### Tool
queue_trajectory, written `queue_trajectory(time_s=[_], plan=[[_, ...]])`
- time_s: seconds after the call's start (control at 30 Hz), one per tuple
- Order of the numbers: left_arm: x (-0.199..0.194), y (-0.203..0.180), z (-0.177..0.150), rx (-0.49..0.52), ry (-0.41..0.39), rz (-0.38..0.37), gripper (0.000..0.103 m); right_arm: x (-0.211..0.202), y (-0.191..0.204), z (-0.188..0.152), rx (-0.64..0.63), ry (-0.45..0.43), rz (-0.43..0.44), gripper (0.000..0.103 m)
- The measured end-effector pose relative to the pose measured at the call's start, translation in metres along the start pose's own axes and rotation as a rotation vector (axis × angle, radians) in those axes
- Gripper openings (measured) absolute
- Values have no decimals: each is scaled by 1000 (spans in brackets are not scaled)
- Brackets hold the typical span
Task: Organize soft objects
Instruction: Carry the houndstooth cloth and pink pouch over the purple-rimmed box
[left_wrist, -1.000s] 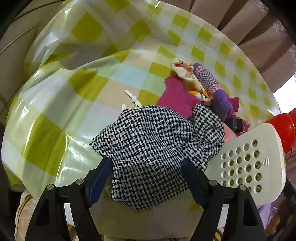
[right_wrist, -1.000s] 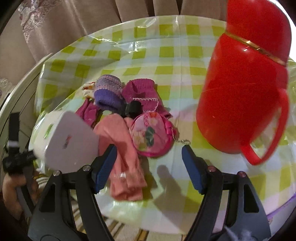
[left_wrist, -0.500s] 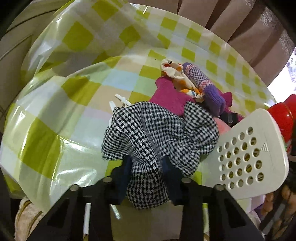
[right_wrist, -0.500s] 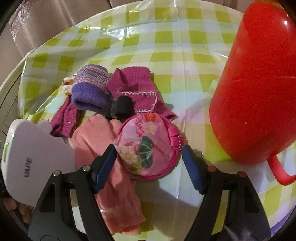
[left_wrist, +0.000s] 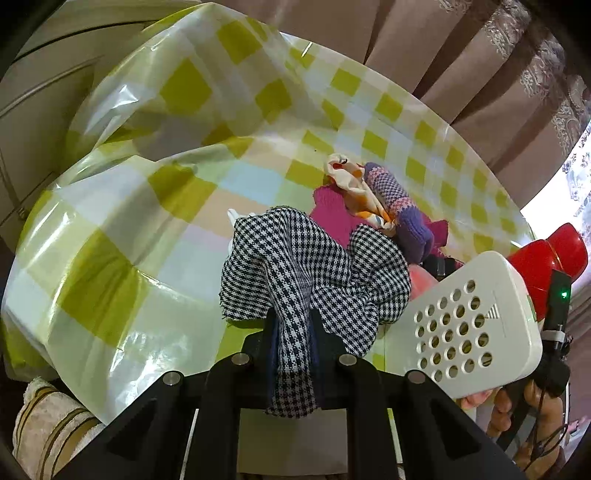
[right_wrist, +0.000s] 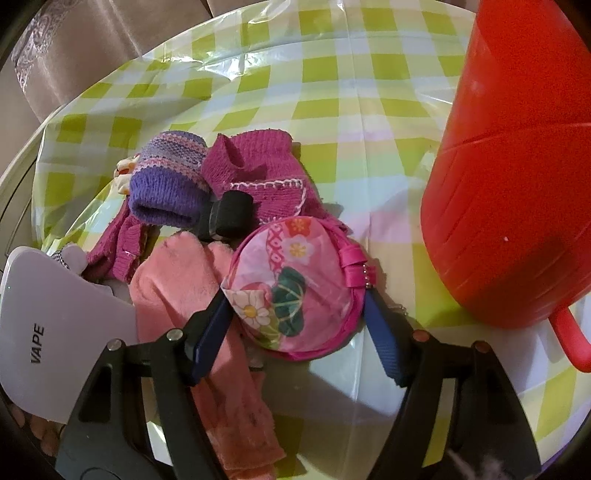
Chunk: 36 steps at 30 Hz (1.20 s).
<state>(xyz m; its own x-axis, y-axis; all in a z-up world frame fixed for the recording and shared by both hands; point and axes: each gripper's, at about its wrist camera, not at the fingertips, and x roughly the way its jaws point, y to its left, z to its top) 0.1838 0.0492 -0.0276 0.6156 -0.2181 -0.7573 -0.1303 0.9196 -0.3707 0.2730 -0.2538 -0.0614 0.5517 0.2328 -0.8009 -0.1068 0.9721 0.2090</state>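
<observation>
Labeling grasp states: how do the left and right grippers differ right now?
The left gripper is shut on the houndstooth cloth, bunching it; the right gripper is open. Left fingers pinch fabric between them; right fingers only straddle the floral pouch, which lies flat on the tablecloth. Both have blue pads on black frames.

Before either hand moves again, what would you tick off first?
1. Left tool shut on the checked cloth: ok.
2. Cloth clear of the pile: not ok, its far edge lies against the magenta knit.
3. Right tool open around the floral pouch: ok.
4. Pouch free of neighbours: not ok, it overlaps the pink cloth.
5. Red jug out of the right tool's way: cannot tell, it stands close beside.
</observation>
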Motion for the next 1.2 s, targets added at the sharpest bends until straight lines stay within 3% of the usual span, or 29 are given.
queue_trajectory(time_s=[0.47,0.73,1.2], plan=[[-13,3,-1,-26,-75,-16,15,-26,-4,-7,14,-49,-21,73],[-44,5,-7,-48,-161,-17,14,-55,-5,-20,9,-78,-27,73],[-95,-6,-36,-54,-240,-26,14,-110,-7,-58,5,-105,-33,73]])
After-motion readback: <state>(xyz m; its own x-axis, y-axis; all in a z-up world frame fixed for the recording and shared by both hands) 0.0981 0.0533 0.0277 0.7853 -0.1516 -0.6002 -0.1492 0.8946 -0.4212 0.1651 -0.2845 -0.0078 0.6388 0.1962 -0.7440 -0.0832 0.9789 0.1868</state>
